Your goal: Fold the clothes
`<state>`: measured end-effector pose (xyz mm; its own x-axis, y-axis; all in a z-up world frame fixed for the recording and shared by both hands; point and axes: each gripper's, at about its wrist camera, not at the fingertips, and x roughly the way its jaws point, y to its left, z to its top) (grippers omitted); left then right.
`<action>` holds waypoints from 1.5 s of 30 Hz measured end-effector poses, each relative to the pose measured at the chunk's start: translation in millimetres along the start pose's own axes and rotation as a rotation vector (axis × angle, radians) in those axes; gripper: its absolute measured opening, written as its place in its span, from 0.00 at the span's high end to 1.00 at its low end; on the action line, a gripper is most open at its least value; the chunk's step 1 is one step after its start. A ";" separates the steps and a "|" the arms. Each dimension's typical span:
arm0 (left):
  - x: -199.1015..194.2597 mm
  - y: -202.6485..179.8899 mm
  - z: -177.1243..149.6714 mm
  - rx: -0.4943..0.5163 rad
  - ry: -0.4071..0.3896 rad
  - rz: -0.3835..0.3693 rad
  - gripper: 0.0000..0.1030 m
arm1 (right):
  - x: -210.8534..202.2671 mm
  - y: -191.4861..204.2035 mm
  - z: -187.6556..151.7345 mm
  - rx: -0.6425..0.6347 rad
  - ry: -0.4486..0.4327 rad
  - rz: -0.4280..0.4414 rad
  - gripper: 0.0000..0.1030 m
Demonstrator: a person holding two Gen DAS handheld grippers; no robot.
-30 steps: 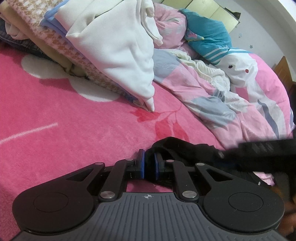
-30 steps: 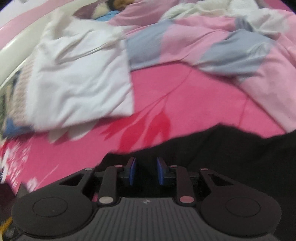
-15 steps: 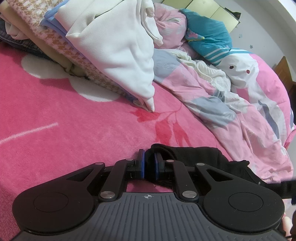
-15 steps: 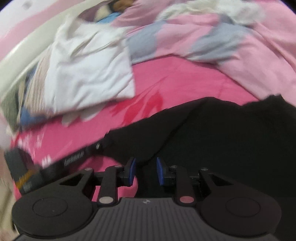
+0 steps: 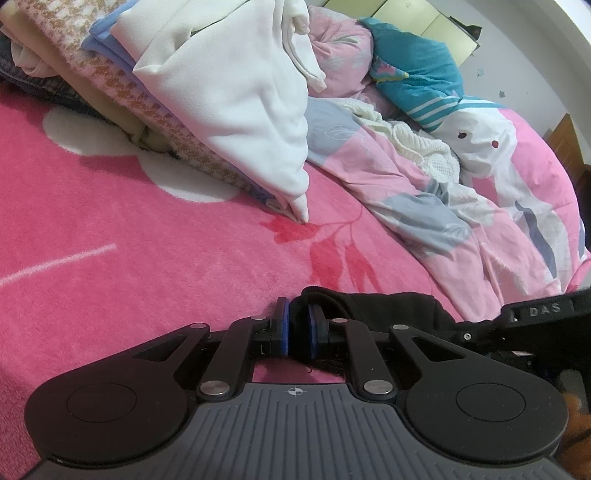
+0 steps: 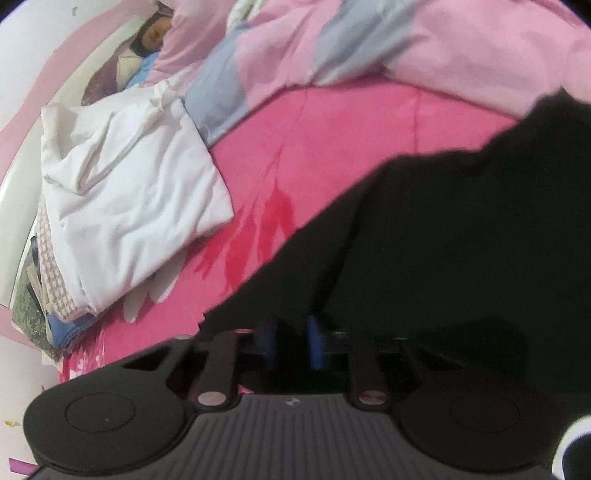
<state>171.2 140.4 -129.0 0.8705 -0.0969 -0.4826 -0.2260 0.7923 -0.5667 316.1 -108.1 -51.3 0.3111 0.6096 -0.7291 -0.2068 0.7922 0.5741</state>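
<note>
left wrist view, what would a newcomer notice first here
The bright pink blanket fills the view, with a stack of folded clothes topped by a white garment at its far side. Close in, the left claw pinches the edge of a black garment, and a rumpled pastel duvet lies to the right.

Pink bed [image 5: 110, 206], crumpled quilt [image 5: 461, 206], white wall [image 5: 524, 55] behind.

A home bedroom: a bed covered by a pink fleece blanket [image 5: 155, 236] with a flower print, a rumpled pink and grey duvet [image 5: 436, 192] pushed aside, a teal striped pillow [image 5: 417, 74], a stack of folded clothes [image 5: 207, 92] on the blanket, and yellow-green cupboard doors [image 5: 417, 18] behind
</note>
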 end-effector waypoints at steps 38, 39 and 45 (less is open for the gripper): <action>-8.5 8.1 0.2 -0.072 -0.029 0.007 0.95 | 80.6 62.8 32.0 -0.403 0.050 0.015 0.97; -9.6 9.0 0.2 -0.078 -0.036 0.010 0.96 | 90.4 66.7 33.5 -0.410 0.054 0.022 0.97; -13.1 13.8 1.5 -0.105 -0.052 0.009 0.99 | 109.2 72.8 43.1 -0.359 -0.001 0.059 0.97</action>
<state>157.4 153.4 -129.5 0.8892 -0.0569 -0.4540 -0.2759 0.7249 -0.6311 375.0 14.9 -73.1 0.2901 0.6545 -0.6982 -0.5367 0.7153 0.4475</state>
